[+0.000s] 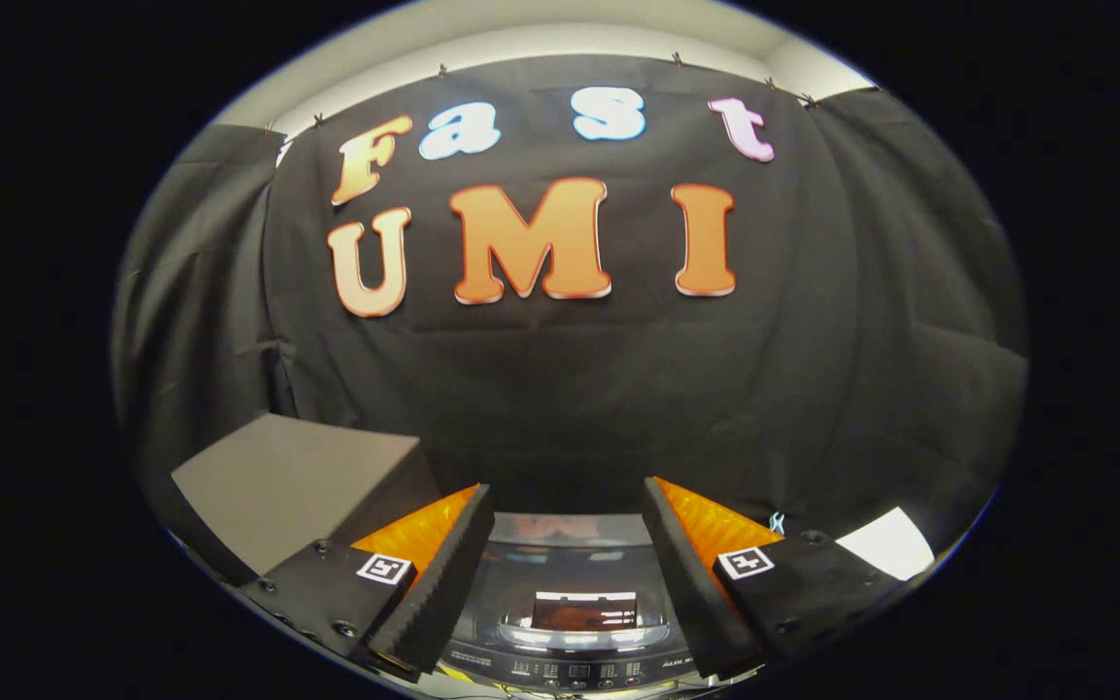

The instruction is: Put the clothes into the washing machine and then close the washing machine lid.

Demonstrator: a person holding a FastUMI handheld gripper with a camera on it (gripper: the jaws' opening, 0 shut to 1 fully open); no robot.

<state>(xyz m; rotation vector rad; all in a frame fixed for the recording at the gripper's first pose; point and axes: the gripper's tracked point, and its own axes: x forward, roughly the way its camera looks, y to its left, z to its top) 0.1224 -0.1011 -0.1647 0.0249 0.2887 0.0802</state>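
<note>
2 fingers of the gripper (568,574) stand spread wide with nothing between them. Below and between them sits the washing machine (570,622), its glossy lid (575,583) seemingly down. I spot no clothes from here. That lid looks rigid and slick, so I'd hook its front edge; cloth would bunch softly anywhere.

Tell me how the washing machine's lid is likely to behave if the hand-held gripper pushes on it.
The lid looks glossy and reflective, so the fingers would probably slide on it rather than grip. It appears a rigid, glass-like panel, likely stiff and possibly fragile under a hard knock. The hand-held gripper sits open above the washing machine, touching nothing.
</note>
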